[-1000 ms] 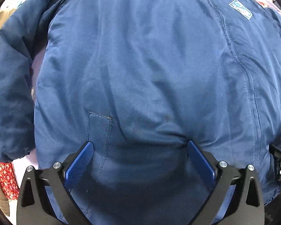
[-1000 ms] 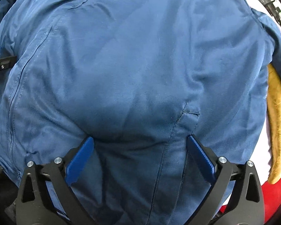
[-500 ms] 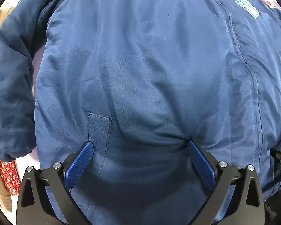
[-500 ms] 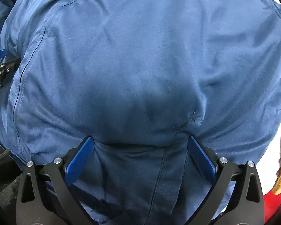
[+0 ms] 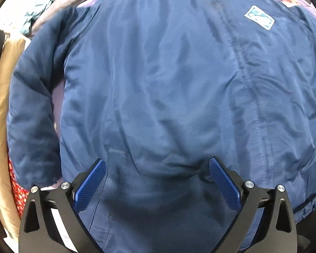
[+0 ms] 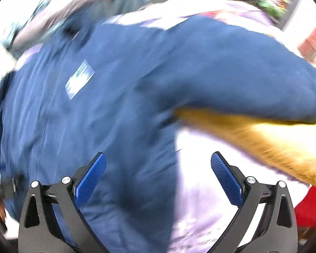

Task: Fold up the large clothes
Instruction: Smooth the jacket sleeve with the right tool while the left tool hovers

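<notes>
Between the spread fingers of the left gripper (image 5: pixel 157 176), whose blue ribbed pads hold nothing, lies the jacket (image 5: pixel 158 84): smooth, padded navy cloth with a stitched pocket flap (image 5: pixel 117 158) just ahead. Farther off are its zip seam (image 5: pixel 248 78) and pale rectangular patch (image 5: pixel 259 20). The right gripper (image 6: pixel 158 175) is likewise apart and empty; beyond it, blurred, a sleeve (image 6: pixel 242 67) covers fuzzy mustard fabric (image 6: pixel 273 143).
</notes>
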The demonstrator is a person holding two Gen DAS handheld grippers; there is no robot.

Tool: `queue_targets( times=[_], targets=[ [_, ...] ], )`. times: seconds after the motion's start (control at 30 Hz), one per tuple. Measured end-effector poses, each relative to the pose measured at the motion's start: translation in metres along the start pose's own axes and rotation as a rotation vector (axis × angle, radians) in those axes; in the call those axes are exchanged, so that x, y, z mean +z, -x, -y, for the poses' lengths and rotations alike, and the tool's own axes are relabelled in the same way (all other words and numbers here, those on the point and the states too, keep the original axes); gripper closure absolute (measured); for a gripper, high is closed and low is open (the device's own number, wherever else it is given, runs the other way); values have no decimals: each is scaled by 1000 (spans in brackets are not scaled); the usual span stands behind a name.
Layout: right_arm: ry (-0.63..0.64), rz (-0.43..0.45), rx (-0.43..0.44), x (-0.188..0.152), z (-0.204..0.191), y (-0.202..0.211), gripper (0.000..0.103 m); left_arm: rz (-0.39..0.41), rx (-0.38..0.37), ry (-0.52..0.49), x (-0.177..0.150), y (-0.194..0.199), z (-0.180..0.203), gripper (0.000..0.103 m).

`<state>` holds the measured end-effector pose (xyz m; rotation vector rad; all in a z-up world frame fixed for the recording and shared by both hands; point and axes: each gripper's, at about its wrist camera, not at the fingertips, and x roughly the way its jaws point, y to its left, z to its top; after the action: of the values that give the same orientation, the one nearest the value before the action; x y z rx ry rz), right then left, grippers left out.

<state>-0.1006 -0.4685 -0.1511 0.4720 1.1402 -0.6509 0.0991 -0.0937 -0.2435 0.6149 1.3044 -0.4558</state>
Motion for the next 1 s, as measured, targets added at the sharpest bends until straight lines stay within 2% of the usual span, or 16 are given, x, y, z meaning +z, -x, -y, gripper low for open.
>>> queue_targets(
  times=[0.13,0.27,0.3,0.43,0.73,0.87,0.93,1.0],
  targets=[
    [-170,31,-56,4,47,0,5,18,0,-31,1,12,5,7],
    [-365,42,-72,3,103,-3,11,36,12,-57,6,20,9,7],
    [-395,51,-77,-4,110,-5,14,41,8,-55,6,23,8,7],
    [-535,97,-110,5,163,-2,17,52,2,-54,5,30,8,7],
    [-773,119,-98,8,253,-10,22,58,15,-88,5,38,16,7],
    [-823,128,-94,12,272,-12,32,74,10,-92,8,46,23,7],
    [-826,139,-103,16,278,-8,41,83,8,-91,10,50,25,7],
    [-822,147,-108,21,282,-5,55,86,3,-88,10,51,26,7]
  ],
)
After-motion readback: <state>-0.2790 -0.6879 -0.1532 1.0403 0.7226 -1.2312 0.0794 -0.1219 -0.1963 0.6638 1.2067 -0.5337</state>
